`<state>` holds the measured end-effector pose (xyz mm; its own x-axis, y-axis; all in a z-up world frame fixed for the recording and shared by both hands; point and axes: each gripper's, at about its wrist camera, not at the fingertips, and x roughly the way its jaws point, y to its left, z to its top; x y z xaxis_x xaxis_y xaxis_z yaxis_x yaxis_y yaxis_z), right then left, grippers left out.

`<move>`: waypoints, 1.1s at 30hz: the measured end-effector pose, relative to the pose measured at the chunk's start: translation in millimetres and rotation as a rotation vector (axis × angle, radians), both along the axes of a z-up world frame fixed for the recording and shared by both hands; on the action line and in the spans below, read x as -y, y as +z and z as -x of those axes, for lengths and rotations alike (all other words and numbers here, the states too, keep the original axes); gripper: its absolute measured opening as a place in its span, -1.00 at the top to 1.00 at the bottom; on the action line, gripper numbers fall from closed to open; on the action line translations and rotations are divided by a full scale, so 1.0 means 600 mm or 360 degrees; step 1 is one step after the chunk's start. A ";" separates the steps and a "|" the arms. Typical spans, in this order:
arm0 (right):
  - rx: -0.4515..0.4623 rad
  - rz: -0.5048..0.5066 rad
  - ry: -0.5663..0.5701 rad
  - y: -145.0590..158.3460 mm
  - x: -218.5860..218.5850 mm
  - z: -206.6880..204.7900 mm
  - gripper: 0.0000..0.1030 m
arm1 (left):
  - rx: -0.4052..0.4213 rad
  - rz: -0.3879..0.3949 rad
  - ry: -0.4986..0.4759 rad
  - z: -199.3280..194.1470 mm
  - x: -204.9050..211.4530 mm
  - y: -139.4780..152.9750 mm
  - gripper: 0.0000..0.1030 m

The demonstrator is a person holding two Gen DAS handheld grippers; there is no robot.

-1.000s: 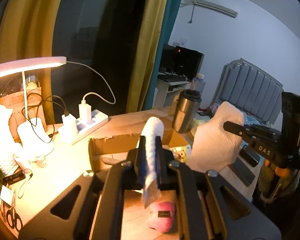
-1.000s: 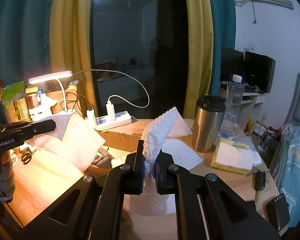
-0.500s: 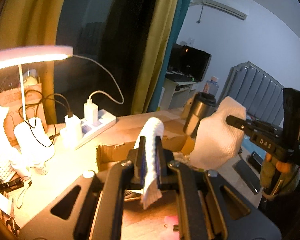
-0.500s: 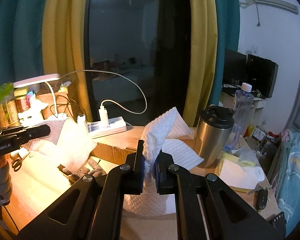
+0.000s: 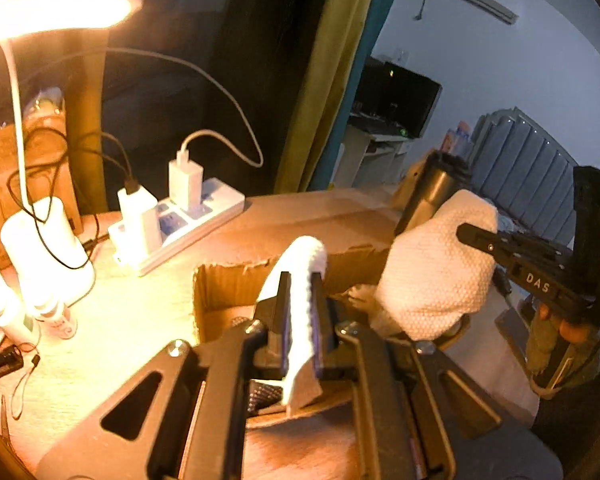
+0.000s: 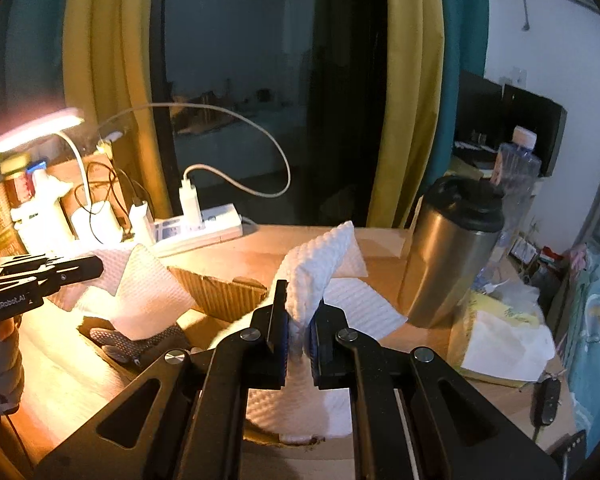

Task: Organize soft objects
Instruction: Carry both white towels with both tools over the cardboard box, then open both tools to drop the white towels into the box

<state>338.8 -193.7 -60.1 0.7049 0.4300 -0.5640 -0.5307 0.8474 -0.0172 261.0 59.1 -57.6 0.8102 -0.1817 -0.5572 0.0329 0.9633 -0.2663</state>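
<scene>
You are gripping one white cloth [image 5: 300,280] with both claws: your left gripper [image 5: 300,320] is clenching one edge, your right gripper [image 6: 298,328] the other, stretching it above the open box [image 5: 228,284]. Something dark and knitted, perhaps a sock [image 6: 132,344], is lying inside already. The cloth is hanging unplaced; lowering and releasing it are remaining, I judge.

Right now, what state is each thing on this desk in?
Left gripper: shut on white cloth.
Right gripper: shut on the same cloth.
Desk lamp: lit.
Cardboard box: open.
Steel tumbler: upright, lidded.
Power strip: chargers plugged in.
</scene>
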 end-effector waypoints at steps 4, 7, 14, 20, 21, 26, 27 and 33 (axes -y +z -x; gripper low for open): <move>-0.0052 0.0011 -0.0001 -0.023 -0.003 -0.015 0.82 | -0.0059 -0.0011 -0.0010 -0.021 0.001 -0.028 0.86; -0.0081 0.0026 -0.0004 -0.038 -0.006 -0.025 0.82 | -0.0097 -0.0042 -0.0007 -0.033 0.003 -0.047 0.86; -0.0138 0.0110 -0.0031 -0.080 -0.015 -0.045 0.82 | -0.0202 -0.0077 -0.0015 -0.054 0.007 -0.087 0.81; -0.0186 0.0220 0.0002 -0.110 -0.045 -0.048 0.73 | -0.0302 -0.0123 -0.0014 -0.069 0.011 -0.114 0.68; -0.0189 0.0229 -0.0005 -0.113 -0.047 -0.049 0.54 | -0.0307 -0.0135 -0.0013 -0.069 0.013 -0.115 0.64; -0.0183 0.0156 -0.0060 -0.097 -0.030 -0.051 0.01 | -0.0313 -0.0126 -0.0049 -0.072 0.017 -0.111 0.36; -0.0168 0.0131 -0.0072 -0.089 -0.023 -0.050 -0.03 | -0.0315 -0.0123 -0.0052 -0.072 0.017 -0.110 0.13; -0.0050 0.0029 -0.0044 -0.047 -0.001 -0.023 -0.37 | -0.0250 -0.0055 -0.0036 -0.060 0.008 -0.090 -0.27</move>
